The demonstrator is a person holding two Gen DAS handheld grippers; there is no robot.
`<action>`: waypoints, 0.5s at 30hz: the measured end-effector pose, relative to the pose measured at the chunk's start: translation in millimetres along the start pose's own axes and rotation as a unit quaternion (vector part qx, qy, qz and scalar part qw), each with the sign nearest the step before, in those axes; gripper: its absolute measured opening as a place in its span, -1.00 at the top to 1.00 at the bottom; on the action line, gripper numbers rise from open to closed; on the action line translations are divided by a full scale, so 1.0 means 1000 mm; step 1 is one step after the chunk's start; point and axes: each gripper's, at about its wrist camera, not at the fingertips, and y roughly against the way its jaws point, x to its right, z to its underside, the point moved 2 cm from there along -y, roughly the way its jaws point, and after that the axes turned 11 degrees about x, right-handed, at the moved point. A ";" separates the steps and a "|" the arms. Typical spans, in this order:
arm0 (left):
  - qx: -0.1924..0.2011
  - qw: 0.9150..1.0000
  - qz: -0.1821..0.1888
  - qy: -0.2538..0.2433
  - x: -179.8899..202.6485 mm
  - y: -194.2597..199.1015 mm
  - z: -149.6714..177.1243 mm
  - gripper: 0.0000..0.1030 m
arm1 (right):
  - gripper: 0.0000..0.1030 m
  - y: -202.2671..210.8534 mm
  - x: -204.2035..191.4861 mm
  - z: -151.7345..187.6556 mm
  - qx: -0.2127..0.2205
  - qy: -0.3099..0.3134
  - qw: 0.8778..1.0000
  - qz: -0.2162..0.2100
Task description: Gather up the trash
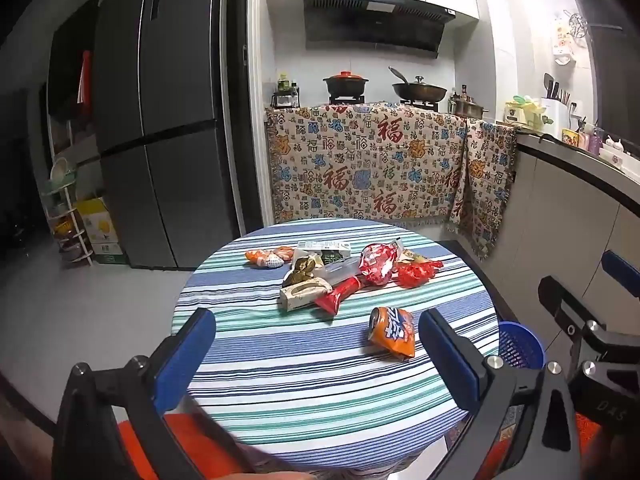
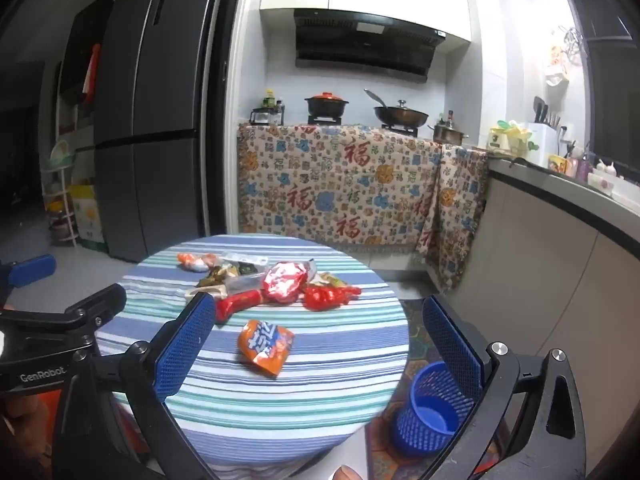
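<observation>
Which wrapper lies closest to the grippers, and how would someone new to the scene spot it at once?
Start at the round table with the striped cloth, in front of the stove counter. Most wrappers sit in a pile on its far half; one orange packet lies alone on the near side of that pile. It touches nothing else and bears white and blue lettering, unlike the red foil pieces behind it.

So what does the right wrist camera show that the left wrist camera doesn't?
Only the right wrist view shows inside the blue basket on the floor right of the table: it looks empty. Only the left wrist view shows the beige carton almost whole; the right view's finger hides most of it. Both show the striped tablecloth, the orange snack bag lying apart from the wrapper pile, and both grippers, left and right, open and holding nothing.
</observation>
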 end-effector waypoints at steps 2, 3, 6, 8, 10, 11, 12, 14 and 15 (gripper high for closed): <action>0.008 1.000 -0.003 -0.002 -0.001 0.001 -0.002 -1.00 | -0.99 0.000 0.000 0.000 -0.001 -0.002 1.000 -0.001; 0.012 1.000 -0.006 -0.003 -0.002 0.002 -0.002 -1.00 | -0.99 0.000 0.000 0.000 -0.002 -0.004 1.000 -0.001; -0.004 1.000 0.004 -0.002 0.000 0.001 -0.001 -1.00 | -0.99 -0.001 -0.001 0.001 -0.004 -0.006 1.000 -0.001; -0.005 1.000 0.005 -0.004 0.000 0.001 -0.002 -1.00 | -0.99 -0.002 0.000 0.002 -0.010 -0.006 1.000 -0.002; -0.007 1.000 0.003 -0.005 0.000 -0.003 0.002 -1.00 | -0.99 -0.004 -0.003 0.003 -0.011 -0.007 1.000 -0.002; -0.008 1.000 0.003 -0.006 0.000 -0.004 0.002 -1.00 | -0.99 -0.004 -0.004 0.004 -0.011 -0.007 1.000 -0.003; -0.009 1.000 0.002 -0.007 0.000 -0.004 0.003 -1.00 | -0.99 -0.003 -0.001 0.004 -0.012 -0.008 1.000 -0.003; -0.009 1.000 0.001 -0.008 0.000 -0.004 0.002 -1.00 | -0.99 -0.002 -0.001 0.004 -0.013 -0.009 1.000 -0.003; -0.010 1.000 0.001 -0.009 0.000 -0.004 0.002 -1.00 | -0.99 -0.003 -0.001 0.007 -0.013 -0.009 1.000 -0.004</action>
